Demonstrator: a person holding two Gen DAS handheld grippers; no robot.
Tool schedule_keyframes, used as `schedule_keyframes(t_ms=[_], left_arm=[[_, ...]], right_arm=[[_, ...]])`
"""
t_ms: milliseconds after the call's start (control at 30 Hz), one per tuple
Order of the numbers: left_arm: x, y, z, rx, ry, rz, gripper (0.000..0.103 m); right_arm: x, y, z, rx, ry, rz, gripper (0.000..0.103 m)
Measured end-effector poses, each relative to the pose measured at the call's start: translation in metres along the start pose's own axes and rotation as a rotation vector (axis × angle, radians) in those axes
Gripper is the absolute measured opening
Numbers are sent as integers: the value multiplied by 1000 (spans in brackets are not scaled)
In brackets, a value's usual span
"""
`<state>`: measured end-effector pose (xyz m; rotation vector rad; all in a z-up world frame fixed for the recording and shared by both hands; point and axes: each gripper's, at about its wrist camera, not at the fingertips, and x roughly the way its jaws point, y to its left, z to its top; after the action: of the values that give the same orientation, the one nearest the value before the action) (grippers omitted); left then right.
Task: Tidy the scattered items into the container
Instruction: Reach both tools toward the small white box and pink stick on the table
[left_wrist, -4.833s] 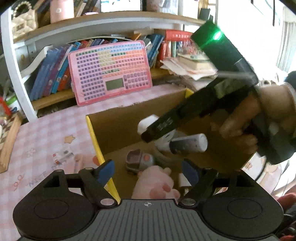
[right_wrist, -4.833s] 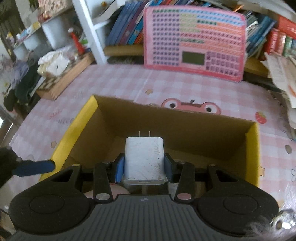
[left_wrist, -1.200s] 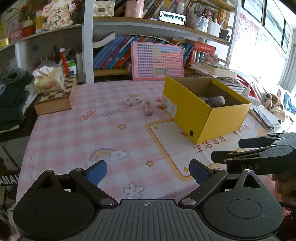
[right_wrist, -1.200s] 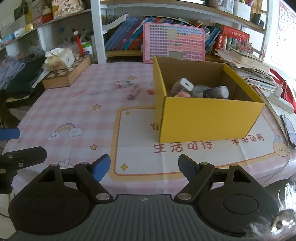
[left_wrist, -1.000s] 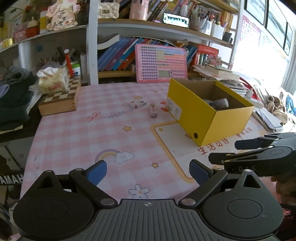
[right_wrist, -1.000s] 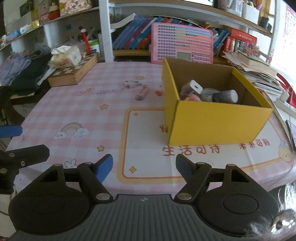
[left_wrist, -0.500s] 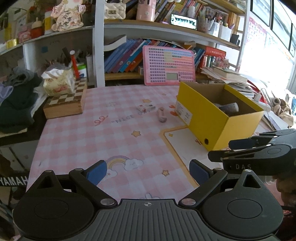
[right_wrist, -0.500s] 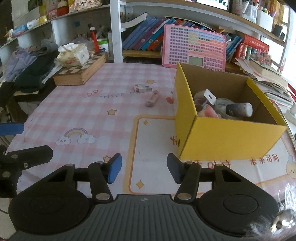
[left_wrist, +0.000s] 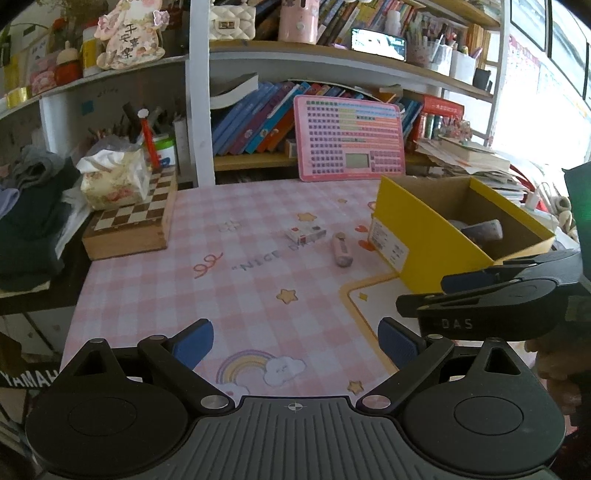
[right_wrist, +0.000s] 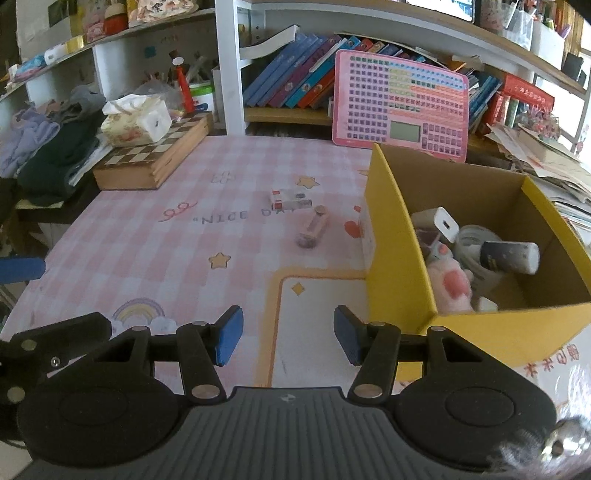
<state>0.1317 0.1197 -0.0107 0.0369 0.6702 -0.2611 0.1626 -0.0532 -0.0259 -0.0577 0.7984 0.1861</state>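
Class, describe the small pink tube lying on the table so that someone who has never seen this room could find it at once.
Start at the open yellow cardboard box on the pink checked tablecloth. Just outside its left wall, on the cloth, lie two small things: the pink tube and a small white and red packet behind it. The tube is the rounded, pale pink one nearer the camera; the packet is flat and boxy.

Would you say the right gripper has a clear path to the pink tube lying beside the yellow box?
Probably yes: the right gripper is open and empty, with bare tablecloth up to the pink tube.
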Motion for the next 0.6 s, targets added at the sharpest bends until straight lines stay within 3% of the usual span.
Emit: schedule_keyframes(t_ms=[600], left_arm=[[76, 27, 30, 26, 43, 41, 98]], right_arm=[[85, 0, 60, 69, 75, -19, 54]])
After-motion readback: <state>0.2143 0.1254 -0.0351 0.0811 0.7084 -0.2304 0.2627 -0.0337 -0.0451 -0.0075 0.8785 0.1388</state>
